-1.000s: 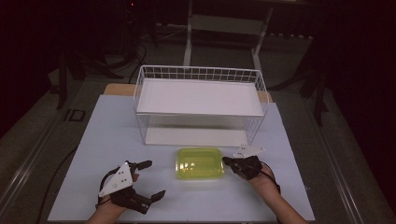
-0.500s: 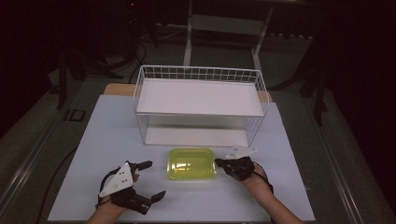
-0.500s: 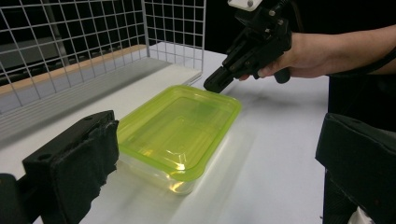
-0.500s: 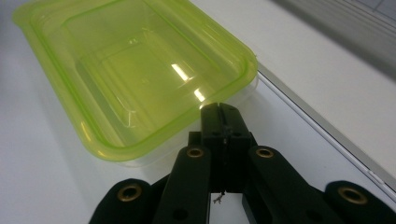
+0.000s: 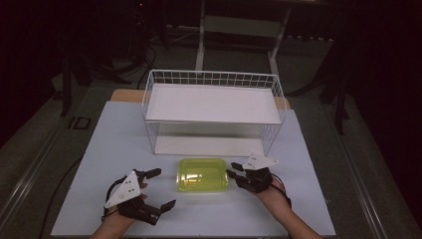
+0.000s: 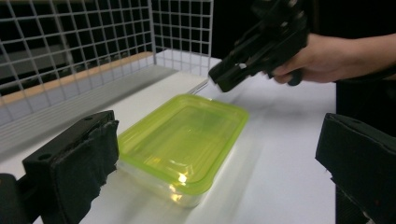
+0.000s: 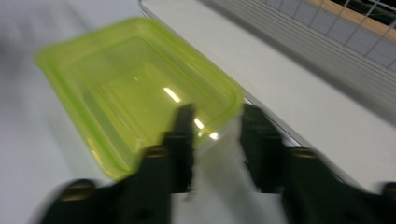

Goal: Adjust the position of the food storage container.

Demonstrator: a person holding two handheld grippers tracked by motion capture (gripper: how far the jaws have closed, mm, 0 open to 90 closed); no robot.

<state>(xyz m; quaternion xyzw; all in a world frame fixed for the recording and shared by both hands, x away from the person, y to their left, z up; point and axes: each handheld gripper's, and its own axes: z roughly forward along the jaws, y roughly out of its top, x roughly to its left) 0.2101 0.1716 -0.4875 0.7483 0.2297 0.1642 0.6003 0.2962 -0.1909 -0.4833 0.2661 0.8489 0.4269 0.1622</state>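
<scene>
1. The yellow-green container [image 5: 202, 174] lies near the surface's front edge, its long axis parallel to that edge.
2. The right gripper [image 5: 238, 175], nearer, sits at its right end; its fingers have just been opening and grip nothing.
3. The left gripper [image 5: 158, 188] waits, fingers spread wide.

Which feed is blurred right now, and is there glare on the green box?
Right gripper view: motion-blurred, jaws smeared, bright glints on the green-lidded box. Left gripper view: sharper, small glare spots at the box's near corner. High view: dim surroundings, table evenly lit.
</scene>
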